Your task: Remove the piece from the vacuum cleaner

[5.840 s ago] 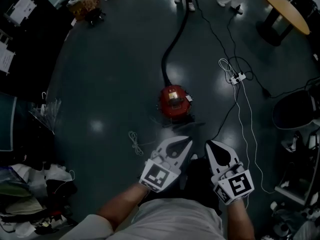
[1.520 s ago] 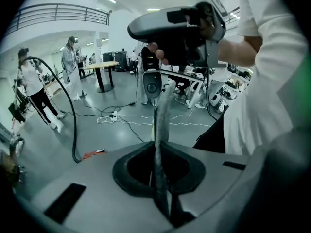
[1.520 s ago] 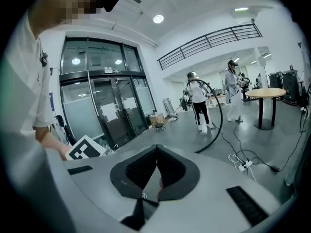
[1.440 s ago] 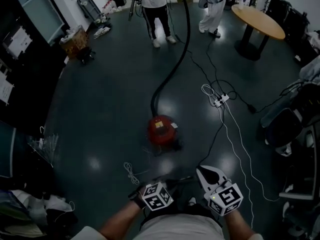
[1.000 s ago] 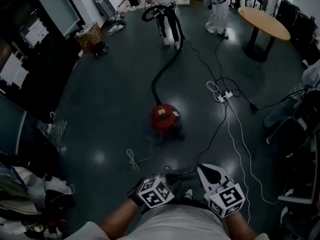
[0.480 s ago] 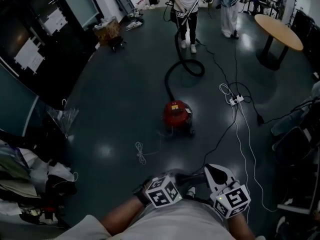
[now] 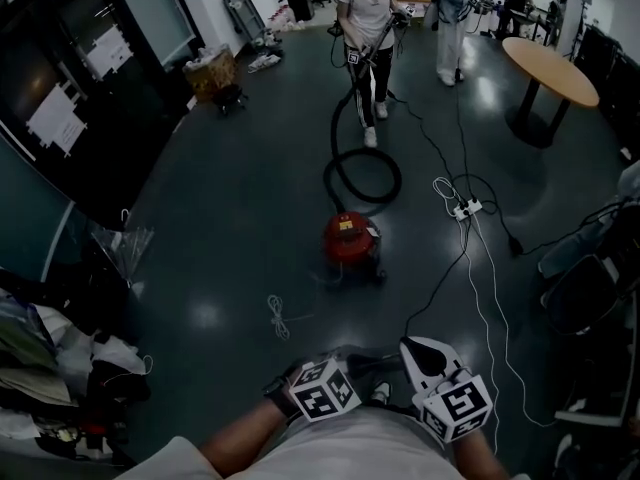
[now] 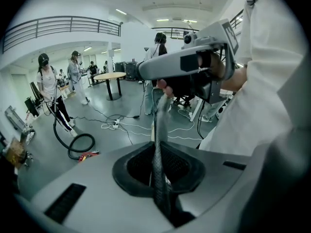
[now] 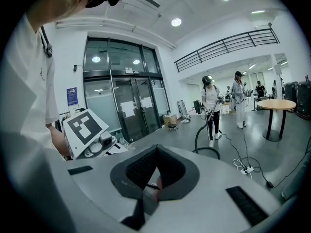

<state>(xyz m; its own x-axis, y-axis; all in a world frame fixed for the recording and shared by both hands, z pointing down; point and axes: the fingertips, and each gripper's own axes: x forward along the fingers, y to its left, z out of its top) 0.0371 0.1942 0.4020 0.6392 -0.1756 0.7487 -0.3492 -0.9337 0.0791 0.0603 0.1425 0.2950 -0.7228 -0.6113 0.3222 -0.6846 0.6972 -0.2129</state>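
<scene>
The red vacuum cleaner (image 7: 350, 240) stands on the dark floor a few steps ahead of me. Its black hose (image 7: 362, 173) loops on the floor and rises to a person (image 7: 365, 13) who holds the wand. Both grippers stay close to my body, far from the vacuum. My left gripper (image 7: 362, 363) is turned sideways toward the right one, and its jaws meet in a thin line (image 8: 163, 98) with nothing between them. My right gripper (image 7: 415, 348) points forward with its tips together, empty. The left gripper view also shows the red body (image 8: 87, 155) low at left.
A power strip (image 7: 463, 209) with white cables trailing toward me lies to the right of the vacuum. A loose white cord (image 7: 277, 315) lies at its left. A round wooden table (image 7: 550, 63) stands far right, chairs (image 7: 590, 278) at right, clutter (image 7: 50, 368) at left.
The person with the wand has come nearer, and the hose now lies in a loop behind the vacuum. My grippers have drawn in to my body, and the left one has turned sideways.
</scene>
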